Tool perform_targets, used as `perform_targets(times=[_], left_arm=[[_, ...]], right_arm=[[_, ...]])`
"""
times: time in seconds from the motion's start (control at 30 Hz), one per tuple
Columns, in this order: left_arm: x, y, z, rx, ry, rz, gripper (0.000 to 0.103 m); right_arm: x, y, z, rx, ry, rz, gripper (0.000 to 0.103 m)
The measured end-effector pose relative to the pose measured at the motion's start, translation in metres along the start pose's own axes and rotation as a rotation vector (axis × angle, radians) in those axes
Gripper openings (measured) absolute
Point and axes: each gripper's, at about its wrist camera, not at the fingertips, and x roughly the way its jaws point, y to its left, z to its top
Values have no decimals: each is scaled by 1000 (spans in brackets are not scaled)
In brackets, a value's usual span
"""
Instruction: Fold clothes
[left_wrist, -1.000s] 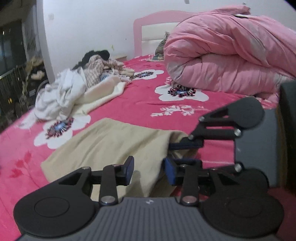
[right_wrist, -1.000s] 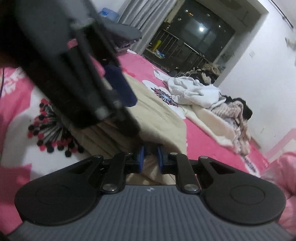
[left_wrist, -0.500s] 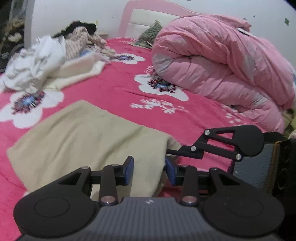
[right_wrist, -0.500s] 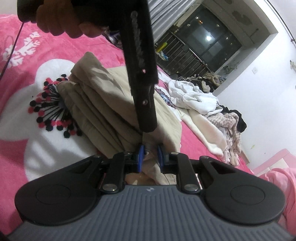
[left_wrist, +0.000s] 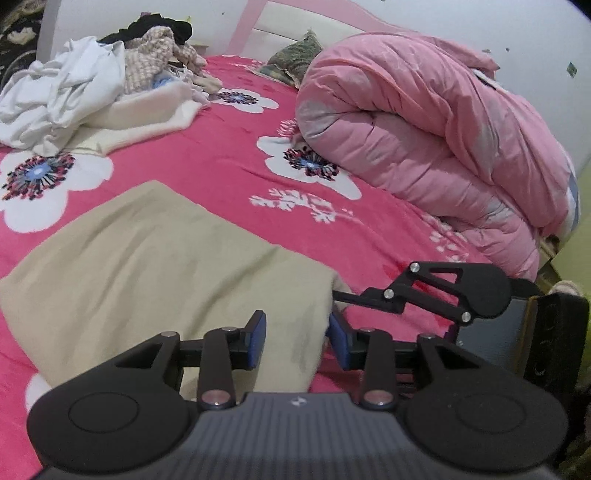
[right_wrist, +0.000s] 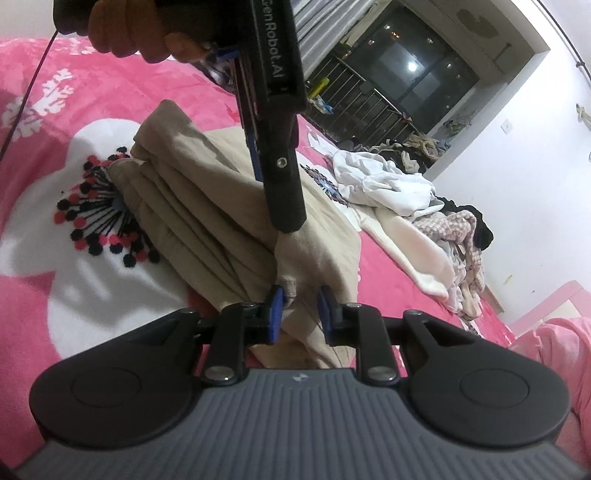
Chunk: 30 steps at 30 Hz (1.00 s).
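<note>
Broadly, the bed (left_wrist: 221, 173) is covered by a pink flowered sheet, and the places below are given from the beige garment (left_wrist: 155, 266) lying folded on it. Beyond its far right corner a rolled pink quilt (left_wrist: 424, 140) is piled; between the two a wide strip of bare sheet is left open. Beyond its far left edge, well apart, a heap of unfolded clothes (left_wrist: 92, 81) is seen against the wall. More bare sheet lies off its left edge.

From the left wrist view the garment's long axis is seen running from the near right corner away toward the far left; its top lies flat. In the right wrist view stacked fold layers are shown along its side edge (right_wrist: 177, 206).

Over the near right corner the left gripper (left_wrist: 297, 341) is held with its jaws apart, the cloth below and between them but not pressed. At the same corner the right gripper (right_wrist: 299, 312) is set; its jaws have just been opening, and a bunched tip of cloth sits between the separated pads. A hand (right_wrist: 129, 29) is seen on the left gripper's handle.
</note>
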Motion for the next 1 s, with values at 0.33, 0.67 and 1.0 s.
perform_targets(times=[0.33, 0.67, 1.0], left_arm=[[-22, 21, -2, -155, -111, -8, 35], [5, -12, -11, 100, 13, 88, 34], [5, -32, -16, 263, 53, 135, 34]], right_arm=[[-10, -28, 4, 252, -51, 159, 18], [-5, -23, 2, 246, 4, 153, 16], [-3, -27, 2, 248, 5, 151, 16]])
